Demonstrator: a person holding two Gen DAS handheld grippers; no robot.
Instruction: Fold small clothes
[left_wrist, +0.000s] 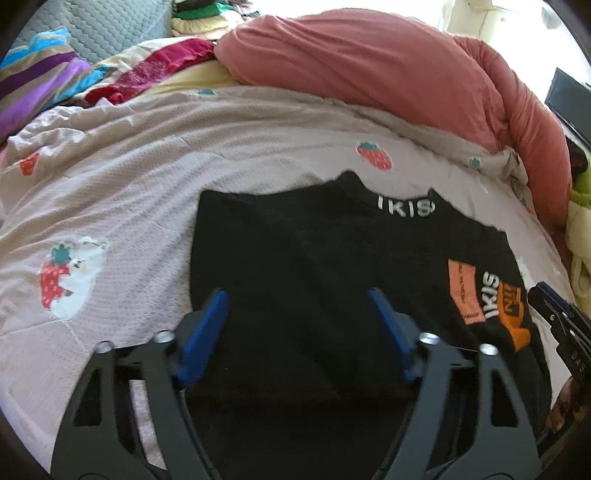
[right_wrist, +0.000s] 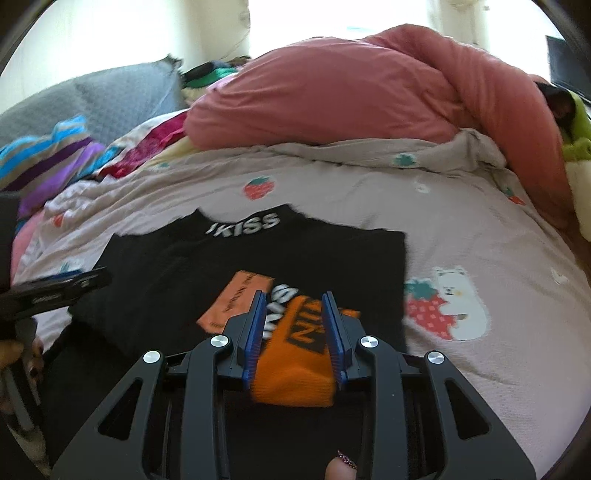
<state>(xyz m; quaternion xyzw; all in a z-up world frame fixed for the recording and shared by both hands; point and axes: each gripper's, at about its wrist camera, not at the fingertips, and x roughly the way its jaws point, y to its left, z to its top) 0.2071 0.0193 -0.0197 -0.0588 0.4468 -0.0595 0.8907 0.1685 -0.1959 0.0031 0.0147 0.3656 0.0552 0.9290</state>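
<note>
Far left: striped cloth bunched by a grey quilted cushion. Left gripper over the near left part of the black top, blue pads wide apart, no fabric between them. Black top lies flat on the strawberry-print bedsheet, white "IKISS" lettering at its far edge, orange print at its near right. Right gripper above that orange print; pads apart by a narrow gap and straddling the print; contact with fabric cannot be told. Far right: pink duvet heaped along the bedsheet's far edge.
</note>
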